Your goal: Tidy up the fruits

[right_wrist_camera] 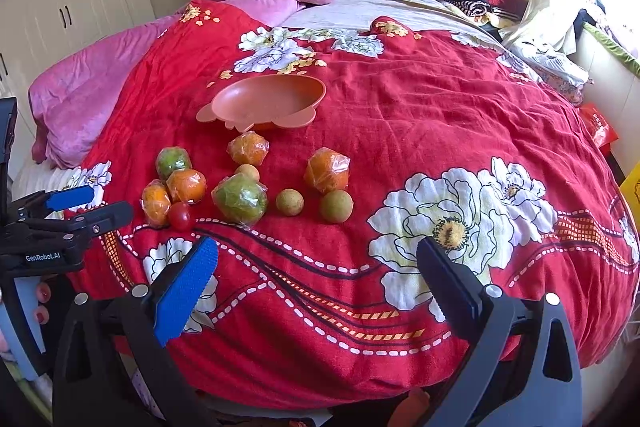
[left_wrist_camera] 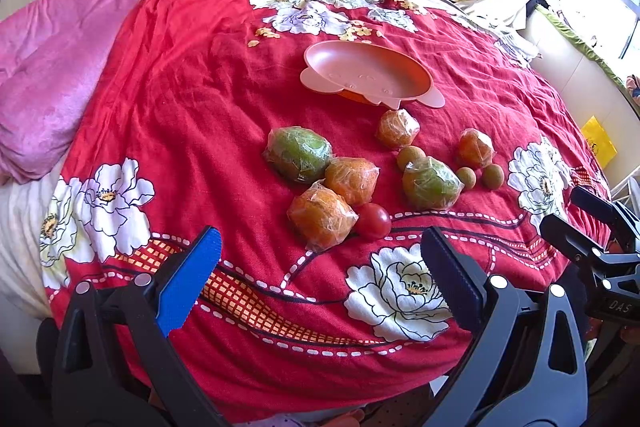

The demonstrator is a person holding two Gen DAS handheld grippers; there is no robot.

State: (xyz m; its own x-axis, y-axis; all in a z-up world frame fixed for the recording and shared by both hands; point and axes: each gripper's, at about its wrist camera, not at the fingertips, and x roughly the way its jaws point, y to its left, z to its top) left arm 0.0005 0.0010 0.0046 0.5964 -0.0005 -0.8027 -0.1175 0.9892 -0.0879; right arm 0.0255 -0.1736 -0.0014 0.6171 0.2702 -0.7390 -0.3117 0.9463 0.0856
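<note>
Left gripper (left_wrist_camera: 320, 263), black frame with blue pads: jaws spread wide, nothing held, hovering at the bed's near edge. Right gripper (right_wrist_camera: 318, 273): same, released and empty.

Landmark: salmon-pink plastic plate (left_wrist_camera: 362, 65) on the red floral bedspread (left_wrist_camera: 192, 107). It holds no fruit. All fruit sits loose just in front of it: film-wrapped oranges, two film-wrapped green citrus, three small brownish round fruits, and one red cherry tomato (left_wrist_camera: 373, 221), the piece farthest from the plate and closest to the left gripper.

Judgement: no pick begun. Next move calls for reaching forward, closing gently on one fruit; film looks slippery.
</note>
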